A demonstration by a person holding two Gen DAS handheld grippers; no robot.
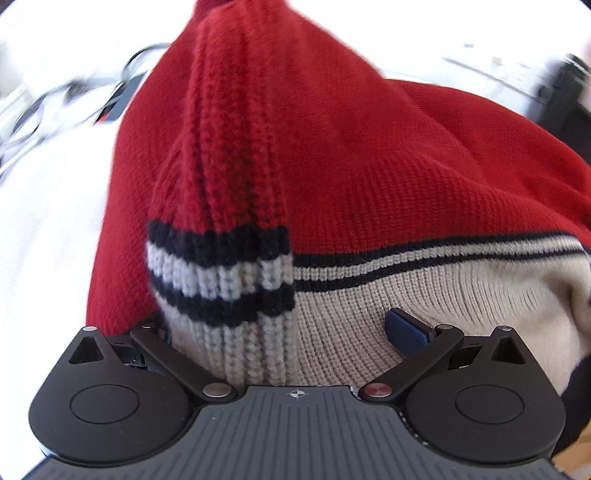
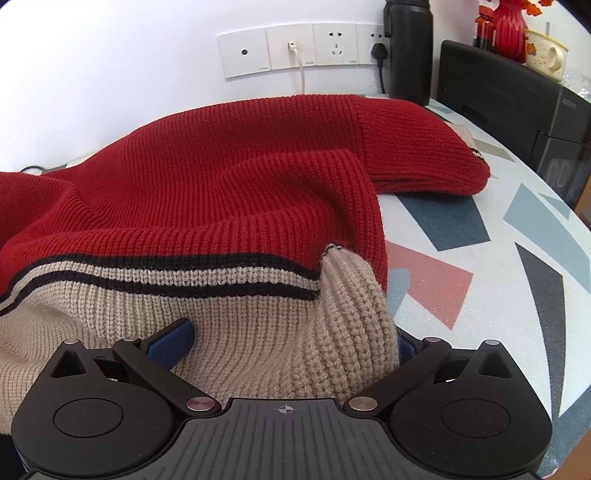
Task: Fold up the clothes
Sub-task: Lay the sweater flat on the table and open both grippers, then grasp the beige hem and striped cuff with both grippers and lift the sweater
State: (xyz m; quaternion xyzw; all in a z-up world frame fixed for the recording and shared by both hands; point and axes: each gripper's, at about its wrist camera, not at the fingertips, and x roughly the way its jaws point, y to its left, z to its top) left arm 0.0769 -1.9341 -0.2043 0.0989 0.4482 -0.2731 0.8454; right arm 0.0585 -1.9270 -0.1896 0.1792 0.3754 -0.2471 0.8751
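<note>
Lying across the patterned table (image 2: pixel 491 258), the sweater (image 2: pixel 221 184) fills most of both wrist views. It is knitted, red over the greater part, with a beige band below and thin black stripes at the boundary.

Containers: a dark bottle (image 2: pixel 410 51) stands far ahead of the right gripper (image 2: pixel 288 343) against the wall, beside the wall sockets (image 2: pixel 306 48). Its contents cannot be seen. A cream mug (image 2: pixel 546 51) and a red vase (image 2: pixel 511 26) sit on a black appliance (image 2: pixel 517 103) ahead and to the right. The mug's contents cannot be told.

Left gripper (image 1: pixel 280 332): jaws spread wide, with beige knit lying between them. Only the right blue pad (image 1: pixel 406 328) shows clearly, and it rests against the fabric. A ribbed sleeve cuff (image 1: pixel 221 273), banded black and grey, sits just ahead of the left finger, on the sweater body.

Right gripper: jaws likewise apart, with a bunched fold of beige ribbing pushed up between them. The left blue pad (image 2: pixel 173 343) lies on the knit. The right finger is mostly hidden by the fold.

The sweater's far red end reaches well ahead toward the bottle.
</note>
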